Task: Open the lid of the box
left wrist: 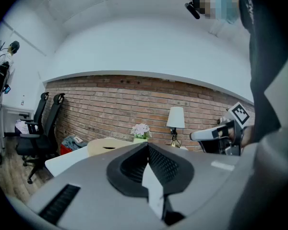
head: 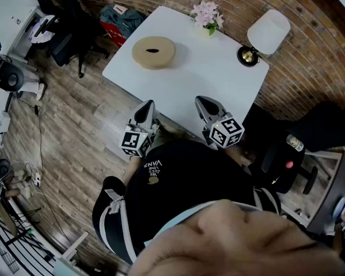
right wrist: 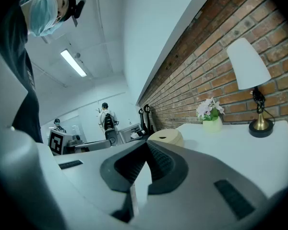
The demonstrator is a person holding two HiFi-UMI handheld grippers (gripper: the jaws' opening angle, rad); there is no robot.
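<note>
The round tan box [head: 153, 52] sits on the white tabletop [head: 210, 76], close to its left edge and well away from both grippers. Its lid [head: 154, 46], with a small dark slot in the middle, lies flat and closed on top. A pot of pink flowers [head: 206, 16] stands at the far edge against the brick wall [head: 310, 68]. A table lamp [head: 263, 36] with a white shade stands at the far right corner.

The left tongs [head: 148, 106] and the right tongs [head: 202, 101] are held side by side at the near edge of the tabletop, just in front of the person's dark top [head: 184, 183], and point toward the box. In the left gripper view the left tongs' ribbed pads [left wrist: 158, 164] are pressed together with nothing between them. The right gripper view shows the right tongs clenched and empty in the same way. Neither touches the box or anything else on the tabletop.

Black office chairs [head: 75, 39] stand on the wood floor [head: 69, 137] beyond the left edge.
</note>
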